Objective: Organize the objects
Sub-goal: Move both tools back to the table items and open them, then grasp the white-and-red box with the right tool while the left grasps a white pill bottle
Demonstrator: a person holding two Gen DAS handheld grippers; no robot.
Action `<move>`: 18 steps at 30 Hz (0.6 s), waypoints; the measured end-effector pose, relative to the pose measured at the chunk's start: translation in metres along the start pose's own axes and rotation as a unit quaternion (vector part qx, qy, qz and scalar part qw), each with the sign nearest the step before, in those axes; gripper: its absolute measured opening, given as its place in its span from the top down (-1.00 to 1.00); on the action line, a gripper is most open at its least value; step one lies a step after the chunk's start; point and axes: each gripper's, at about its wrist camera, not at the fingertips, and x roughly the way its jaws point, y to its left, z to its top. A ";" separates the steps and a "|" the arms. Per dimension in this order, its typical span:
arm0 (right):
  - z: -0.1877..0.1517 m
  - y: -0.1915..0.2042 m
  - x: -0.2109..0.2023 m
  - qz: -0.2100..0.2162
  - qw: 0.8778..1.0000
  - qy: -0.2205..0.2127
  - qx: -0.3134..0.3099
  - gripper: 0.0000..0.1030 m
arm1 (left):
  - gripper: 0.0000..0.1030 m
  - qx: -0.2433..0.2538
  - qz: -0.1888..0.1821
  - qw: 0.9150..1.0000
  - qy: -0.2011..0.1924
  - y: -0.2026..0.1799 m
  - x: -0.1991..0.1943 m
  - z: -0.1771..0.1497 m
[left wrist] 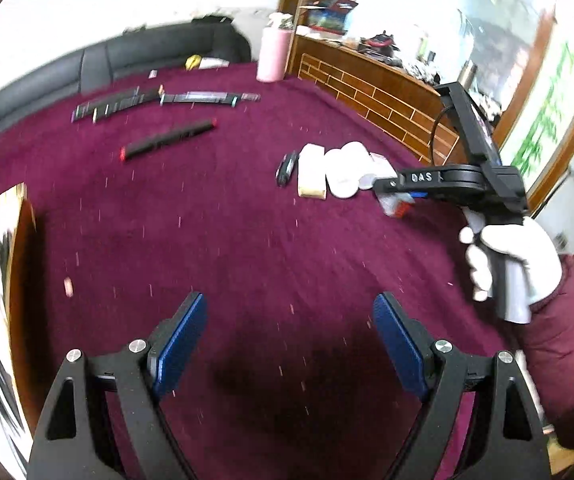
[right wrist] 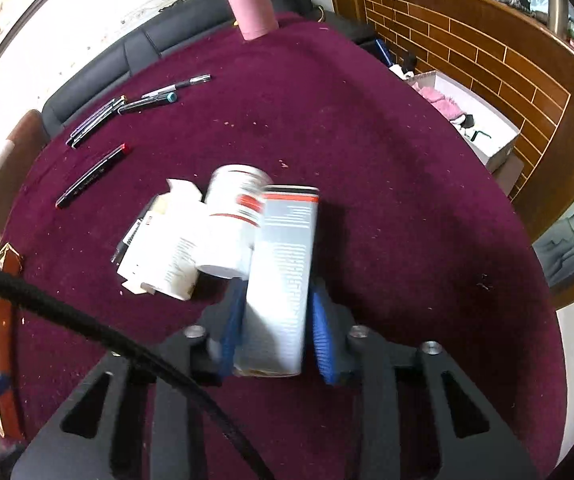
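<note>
Left claw (left wrist: 289, 344) spread wide over bare red worktop (left wrist: 247, 248), nothing between the blue pads. Right claw (right wrist: 275, 332) pinching a tall white box (right wrist: 283, 276) with a red stripe, pads pressed on both sides. Just past it, near the middle of the worktop, a white bottle (right wrist: 235, 220) and a flat white packet (right wrist: 167, 252), maybe touching, too blurry to tell. Farther off, a black marker (right wrist: 93, 176) alone, then a row of pens (right wrist: 135, 106) toward the far edge. Pink cup (right wrist: 251, 4) standing at the far edge.
</note>
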 end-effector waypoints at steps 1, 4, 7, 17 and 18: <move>-0.003 -0.005 -0.004 0.000 1.000 0.003 -0.003 0.52 | -0.56 0.012 0.003 1.000 -0.001 -0.004 0.004 0.005; -0.013 -0.021 -0.016 0.002 1.000 0.009 -0.002 0.51 | -0.56 0.048 0.000 0.999 -0.001 -0.019 0.020 0.022; -0.022 -0.037 -0.028 0.018 1.000 0.013 0.009 0.51 | -0.56 0.075 -0.020 0.997 0.013 -0.035 0.046 0.043; -0.029 -0.054 -0.036 0.061 0.998 0.006 0.026 0.51 | -0.55 0.117 -0.028 0.992 0.036 -0.075 0.118 0.098; -0.028 -0.054 -0.035 0.064 0.998 0.006 0.026 0.50 | -0.55 0.117 -0.024 0.992 0.038 -0.074 0.122 0.101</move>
